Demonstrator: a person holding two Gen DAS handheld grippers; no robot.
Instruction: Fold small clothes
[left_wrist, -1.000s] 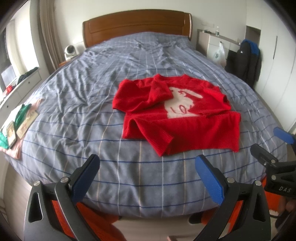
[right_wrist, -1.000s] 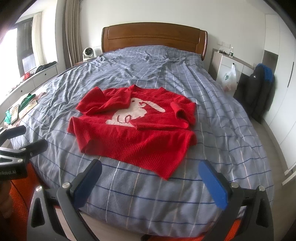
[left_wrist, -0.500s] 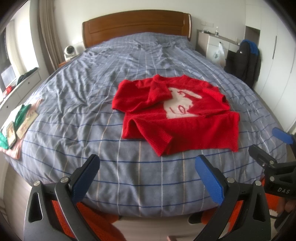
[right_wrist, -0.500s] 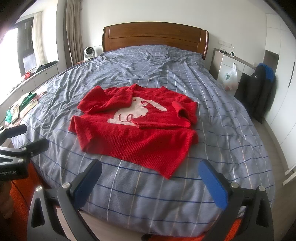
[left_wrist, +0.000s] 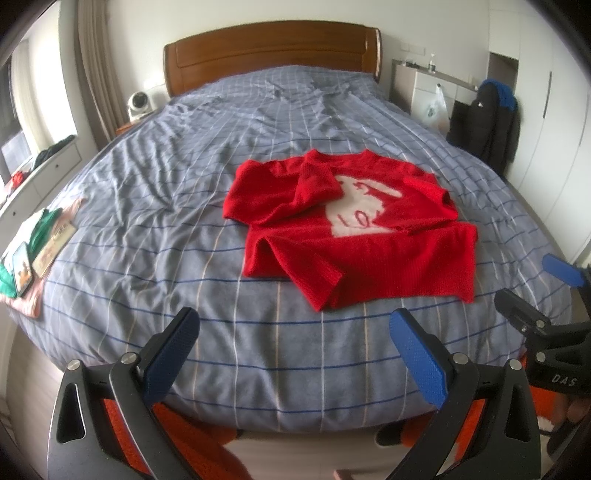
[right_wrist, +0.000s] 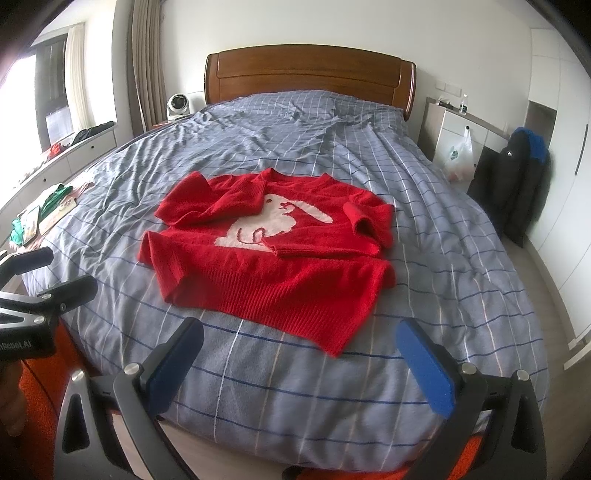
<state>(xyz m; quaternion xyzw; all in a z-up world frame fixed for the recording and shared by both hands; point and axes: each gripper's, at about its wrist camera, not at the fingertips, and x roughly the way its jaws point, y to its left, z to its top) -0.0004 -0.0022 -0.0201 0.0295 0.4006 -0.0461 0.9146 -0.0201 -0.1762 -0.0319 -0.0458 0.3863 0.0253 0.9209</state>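
Note:
A small red knitted sweater (left_wrist: 369, 254) with a white rabbit on its front lies face up on the blue checked bed; it also shows in the right wrist view (right_wrist: 273, 266). Both sleeves are folded in over the chest and its hem points toward me. My left gripper (left_wrist: 295, 354) is open and empty, held at the foot of the bed, short of the hem. My right gripper (right_wrist: 301, 362) is open and empty, also at the foot of the bed. The right gripper also shows in the left wrist view (left_wrist: 532, 295), and the left gripper in the right wrist view (right_wrist: 44, 273).
The bed (left_wrist: 184, 206) has a wooden headboard (right_wrist: 310, 77). A pile of small clothes and cards (left_wrist: 29, 243) lies at its left edge. A white nightstand (right_wrist: 461, 136) with a hanging bag and a dark jacket (right_wrist: 517, 184) stand to the right.
Both grippers have drifted slightly forward toward the bed; the sweater has not moved and both stay open.

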